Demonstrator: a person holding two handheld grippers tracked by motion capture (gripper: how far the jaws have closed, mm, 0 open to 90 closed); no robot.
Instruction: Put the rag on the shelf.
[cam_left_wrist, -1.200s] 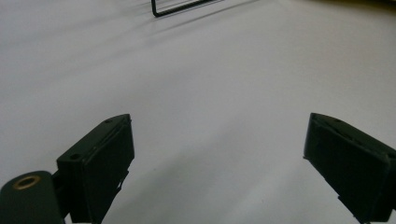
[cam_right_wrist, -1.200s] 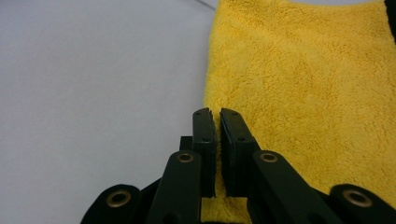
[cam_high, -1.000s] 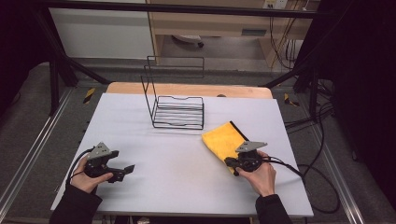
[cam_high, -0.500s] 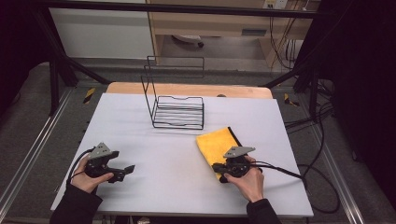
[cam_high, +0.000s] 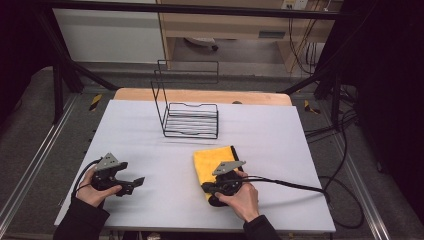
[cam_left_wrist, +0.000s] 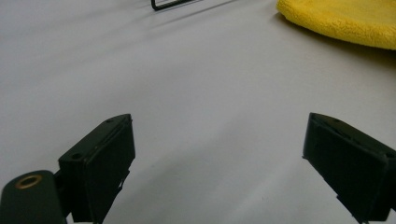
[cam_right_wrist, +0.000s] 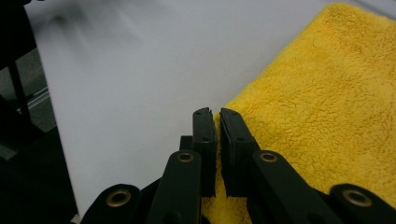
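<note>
White table (cam_high: 280, 145) mid-frame: right gripper (cam_right_wrist: 217, 122) pinches the yellow cloth (cam_high: 212, 160) edge, apparently; left gripper (cam_left_wrist: 219, 154), lower left, hangs wide open. Wire rack (cam_high: 192, 120) sits above.

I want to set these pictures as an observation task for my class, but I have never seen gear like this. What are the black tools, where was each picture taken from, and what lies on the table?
No robot here: a person holds a hand tool with a two-jaw claw in each hand. One picture looks down from above the person's side of the white table. The other two come from cameras riding on each claw, looking along its jaws. On the table stand a black wire rack and, nearer the person, a folded yellow cloth. The left claw hangs open over bare table, holding nothing. The right claw is shut on the cloth's edge.
</note>
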